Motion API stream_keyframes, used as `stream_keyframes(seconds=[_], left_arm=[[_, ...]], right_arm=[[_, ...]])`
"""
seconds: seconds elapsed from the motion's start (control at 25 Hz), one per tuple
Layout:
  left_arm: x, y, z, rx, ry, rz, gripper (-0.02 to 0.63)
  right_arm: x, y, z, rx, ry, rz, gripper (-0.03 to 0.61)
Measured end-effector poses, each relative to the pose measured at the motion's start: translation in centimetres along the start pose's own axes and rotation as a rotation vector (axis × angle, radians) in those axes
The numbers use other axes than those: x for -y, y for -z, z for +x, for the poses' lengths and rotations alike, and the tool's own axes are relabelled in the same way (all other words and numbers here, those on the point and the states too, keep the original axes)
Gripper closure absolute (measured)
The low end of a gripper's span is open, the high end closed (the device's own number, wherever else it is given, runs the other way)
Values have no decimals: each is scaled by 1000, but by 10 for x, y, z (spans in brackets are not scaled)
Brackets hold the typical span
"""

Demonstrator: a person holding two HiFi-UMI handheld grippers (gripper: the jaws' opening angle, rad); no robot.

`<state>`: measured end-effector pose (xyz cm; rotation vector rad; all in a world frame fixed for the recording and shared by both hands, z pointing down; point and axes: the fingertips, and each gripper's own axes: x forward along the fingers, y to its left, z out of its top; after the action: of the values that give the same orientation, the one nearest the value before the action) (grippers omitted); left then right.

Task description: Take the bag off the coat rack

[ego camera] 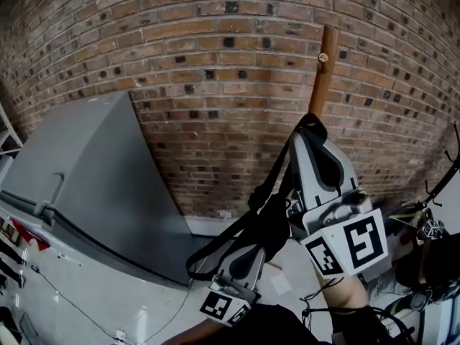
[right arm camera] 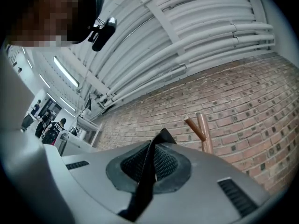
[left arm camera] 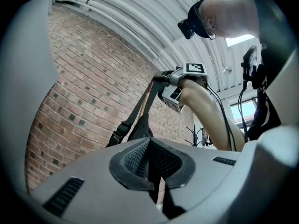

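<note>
Fingers (right arm camera: 170,164) of my right gripper (ego camera: 310,126) pinch the bag's strap (ego camera: 279,171) at its top, just beside the coat rack (ego camera: 323,70) pole. My left gripper (left arm camera: 150,161) clamps the strap lower, near the bag (ego camera: 273,221). The strap looks clear of the peg (right arm camera: 193,127), so I judge only carrying it away remains.

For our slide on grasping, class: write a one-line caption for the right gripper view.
Right gripper, jaws shut on a black strap; wooden coat rack against the brick wall beyond.
</note>
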<state>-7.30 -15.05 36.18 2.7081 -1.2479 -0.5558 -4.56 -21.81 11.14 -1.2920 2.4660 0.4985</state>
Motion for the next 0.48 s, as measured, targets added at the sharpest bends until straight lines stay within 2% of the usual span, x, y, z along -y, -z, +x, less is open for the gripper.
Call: stream_keyframes(seconds=[0.48], left_arm=[[-20, 1, -1, 16, -67, 1, 597]], right_arm=[[-17, 65, -64, -78, 48, 37, 561]])
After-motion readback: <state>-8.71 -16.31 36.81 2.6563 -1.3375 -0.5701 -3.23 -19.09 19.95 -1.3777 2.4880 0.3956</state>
